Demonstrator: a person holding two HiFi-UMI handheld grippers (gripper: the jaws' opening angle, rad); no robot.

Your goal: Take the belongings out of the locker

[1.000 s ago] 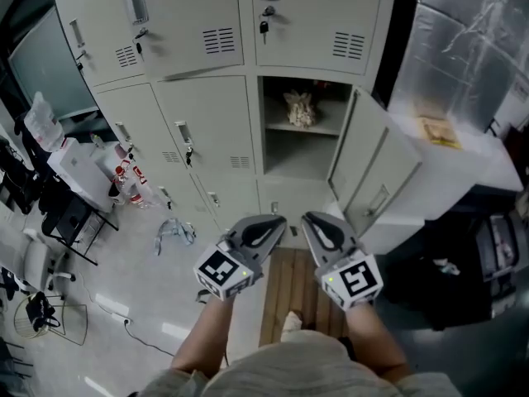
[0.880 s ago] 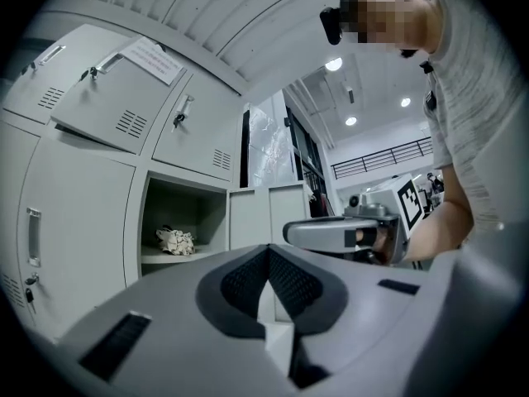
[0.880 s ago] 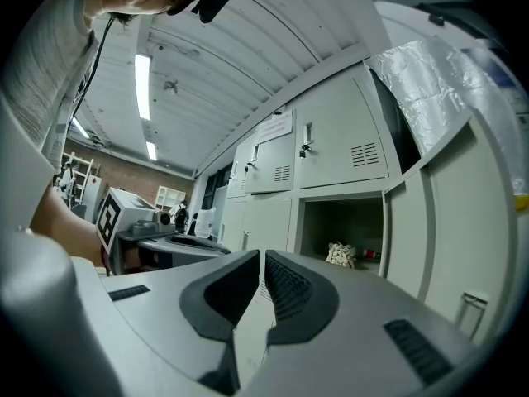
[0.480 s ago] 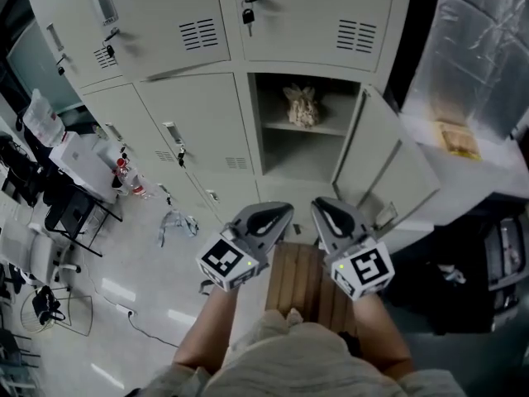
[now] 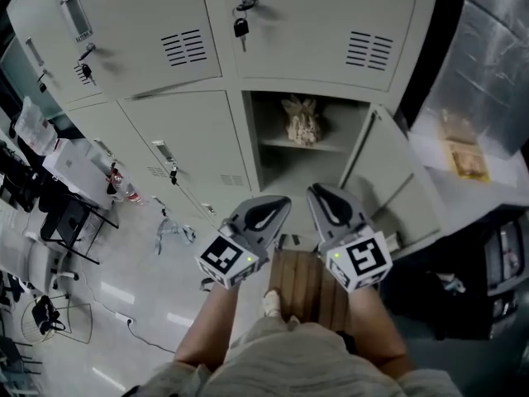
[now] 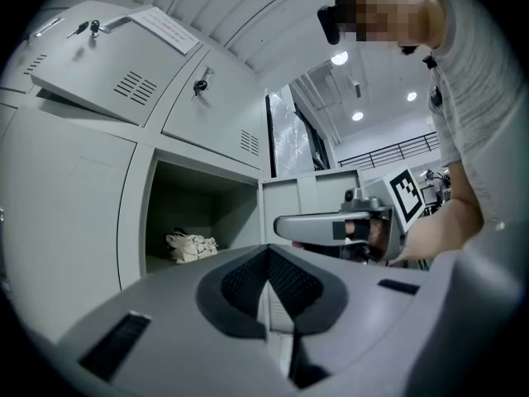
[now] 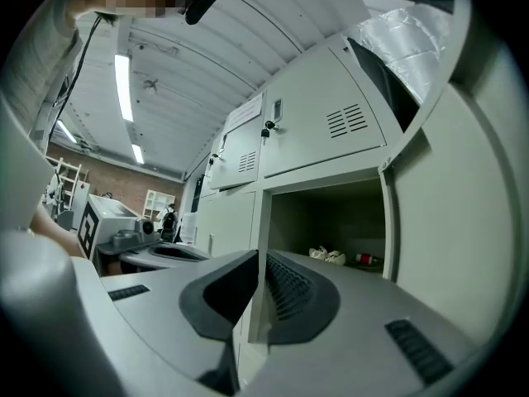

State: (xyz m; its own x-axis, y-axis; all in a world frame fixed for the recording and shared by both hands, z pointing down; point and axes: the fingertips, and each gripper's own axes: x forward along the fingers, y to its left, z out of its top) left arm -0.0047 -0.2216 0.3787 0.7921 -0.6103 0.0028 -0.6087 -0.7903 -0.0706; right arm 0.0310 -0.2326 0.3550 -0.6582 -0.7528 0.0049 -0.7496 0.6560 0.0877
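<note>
The open locker compartment (image 5: 302,151) sits in the middle row, its door (image 5: 388,180) swung out to the right. A crumpled beige bag (image 5: 302,121) lies on the shelf inside and also shows in the left gripper view as the bag (image 6: 192,245). The right gripper view shows pale belongings (image 7: 327,255) and a small red item (image 7: 364,260) on that shelf. My left gripper (image 5: 279,202) and right gripper (image 5: 319,191) hover side by side below the opening, well short of it. Both are shut with nothing between the jaws, seen close up as the left gripper (image 6: 269,286) and right gripper (image 7: 261,298).
Closed lockers surround the opening; a padlock (image 5: 240,28) hangs on the one above. Bottles (image 5: 124,190), boxes and a chair clutter the floor at left. A wooden slat platform (image 5: 304,284) lies underfoot. A white surface with a yellow packet (image 5: 464,160) stands right of the door.
The view has moved closer to the lockers and the open compartment now sits higher and larger. Both grippers stay shut and side by side, edging slightly toward the opening.
</note>
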